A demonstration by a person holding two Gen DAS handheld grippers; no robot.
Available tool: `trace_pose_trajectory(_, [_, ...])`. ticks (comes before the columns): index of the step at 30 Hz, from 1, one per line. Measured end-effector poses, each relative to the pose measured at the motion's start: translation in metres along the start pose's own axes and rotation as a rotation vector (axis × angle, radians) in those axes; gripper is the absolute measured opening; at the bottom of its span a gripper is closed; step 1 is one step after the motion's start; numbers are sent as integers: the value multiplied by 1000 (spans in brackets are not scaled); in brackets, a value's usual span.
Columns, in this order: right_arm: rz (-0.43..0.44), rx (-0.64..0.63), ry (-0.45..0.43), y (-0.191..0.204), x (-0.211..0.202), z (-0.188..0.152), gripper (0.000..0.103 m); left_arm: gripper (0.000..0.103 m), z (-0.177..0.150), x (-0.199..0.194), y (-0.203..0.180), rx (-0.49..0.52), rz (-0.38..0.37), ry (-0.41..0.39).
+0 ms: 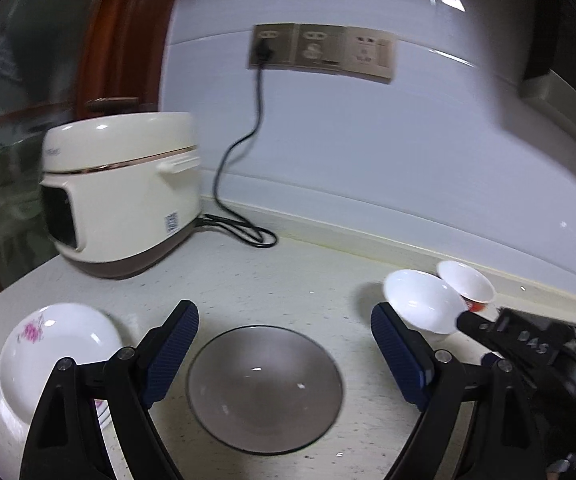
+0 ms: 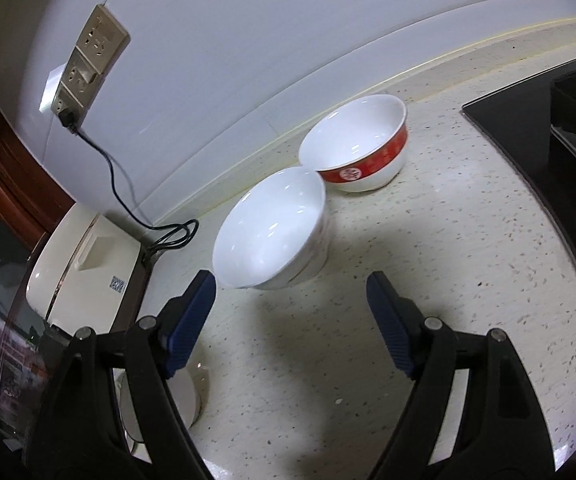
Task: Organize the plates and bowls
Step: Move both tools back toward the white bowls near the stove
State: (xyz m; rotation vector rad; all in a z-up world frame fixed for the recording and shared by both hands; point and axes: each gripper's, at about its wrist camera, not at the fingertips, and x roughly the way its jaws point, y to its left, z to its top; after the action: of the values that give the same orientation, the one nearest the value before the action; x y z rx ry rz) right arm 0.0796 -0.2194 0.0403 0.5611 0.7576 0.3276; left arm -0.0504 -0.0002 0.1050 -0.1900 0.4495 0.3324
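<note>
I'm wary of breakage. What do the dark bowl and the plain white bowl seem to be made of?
Dark bowl: probably smoked glass, glossy; the speckled counter shows through it. Plain white bowl: likely glazed ceramic or porcelain, opaque with sharp highlights. Both look breakable.

flowered plate: showing white with pink blossoms
glass bowl: looking smoky grey, see-through
plain bowl: gleaming all white
banded bowl: wearing a red band with a white emblem
rice cooker: showing cream over a brown base
surface: showing off-white with dark speckles
tongs' pads: showing ribbed dark blue on black arms
</note>
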Motion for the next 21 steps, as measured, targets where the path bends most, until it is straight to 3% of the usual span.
trace_pose_trajectory(14, [-33,7,-4,-5,8,-1,81,89,18,10,-39,94,-99,35])
trace_pose_trajectory(18, [-39,12,-18,-7,10,0,81,89,33,16,-40,40,-141,19])
trace_pose_trajectory(21, [-45,40,-23,-13,11,1,81,89,37,18,-34,-19,-191,-52])
